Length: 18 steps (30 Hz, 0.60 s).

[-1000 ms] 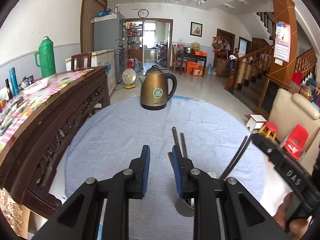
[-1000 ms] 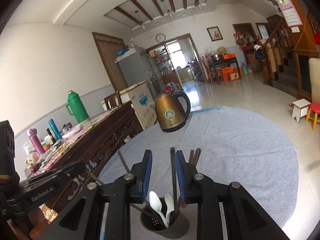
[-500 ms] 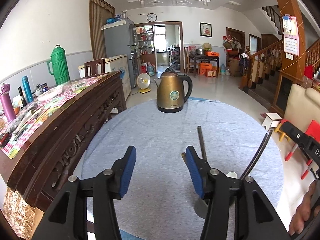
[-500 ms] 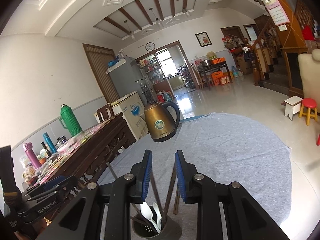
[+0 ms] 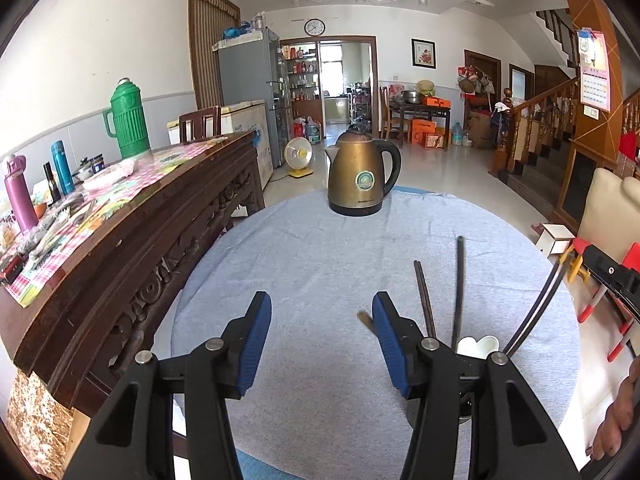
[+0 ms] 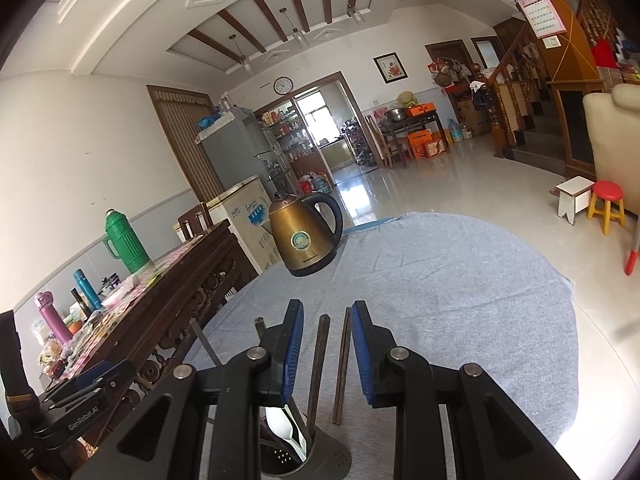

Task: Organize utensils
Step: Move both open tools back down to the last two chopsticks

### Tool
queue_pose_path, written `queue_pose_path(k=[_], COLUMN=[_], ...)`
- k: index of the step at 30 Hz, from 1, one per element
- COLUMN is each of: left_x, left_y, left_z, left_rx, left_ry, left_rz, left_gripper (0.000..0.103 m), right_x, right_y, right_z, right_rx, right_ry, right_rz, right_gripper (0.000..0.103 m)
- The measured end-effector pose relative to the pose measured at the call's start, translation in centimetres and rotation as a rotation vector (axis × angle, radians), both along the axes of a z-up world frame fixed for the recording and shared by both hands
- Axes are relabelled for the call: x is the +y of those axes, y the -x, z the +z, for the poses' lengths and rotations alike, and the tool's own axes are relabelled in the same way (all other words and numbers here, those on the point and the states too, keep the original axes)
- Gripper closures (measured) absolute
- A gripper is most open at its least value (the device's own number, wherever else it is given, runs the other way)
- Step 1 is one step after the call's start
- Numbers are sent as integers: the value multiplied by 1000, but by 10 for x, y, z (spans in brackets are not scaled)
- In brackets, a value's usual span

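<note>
A round table (image 5: 320, 272) under a grey cloth carries a brass kettle (image 5: 362, 176) at its far edge. At the near edge stands a perforated metal holder (image 6: 320, 454) with white spoons (image 6: 282, 426) and dark chopsticks (image 6: 320, 360) upright in it, leaning apart.

Left gripper (image 5: 320, 340): jaws have just been opening and stand moderately apart, nothing between them; it sits just left of the holder.

Right gripper (image 6: 326, 344): jaws narrowly parted above the holder. Two chopsticks rise between the pads; whether the pads press on them cannot be told.

Handling, as judged: the chopsticks are light, stiff and smooth, likely to slip or pivot. Take hold near the upper shaft, both together. The holder is light and could tip if a stick drags on its rim.
</note>
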State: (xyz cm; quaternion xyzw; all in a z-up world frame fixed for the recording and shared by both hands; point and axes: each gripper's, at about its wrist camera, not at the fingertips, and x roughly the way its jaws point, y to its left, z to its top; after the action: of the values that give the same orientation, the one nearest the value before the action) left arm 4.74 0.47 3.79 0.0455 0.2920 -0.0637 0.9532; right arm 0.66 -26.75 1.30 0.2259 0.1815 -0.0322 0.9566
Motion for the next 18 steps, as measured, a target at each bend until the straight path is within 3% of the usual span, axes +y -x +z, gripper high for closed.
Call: queue_pose_path(k=[14, 18], left_x=[56, 62], left_y=[-29, -34], left_z=[-11, -12], left_rx=[48, 59], left_ry=[105, 133], left_rz=[138, 134], left_gripper=[43, 43], right_x=[-25, -32], right_y=[-13, -20], right_z=[-21, -31], right_rx=[60, 93], right_ry=[-67, -100], right_rz=[-71, -72], right_gripper=[76, 76])
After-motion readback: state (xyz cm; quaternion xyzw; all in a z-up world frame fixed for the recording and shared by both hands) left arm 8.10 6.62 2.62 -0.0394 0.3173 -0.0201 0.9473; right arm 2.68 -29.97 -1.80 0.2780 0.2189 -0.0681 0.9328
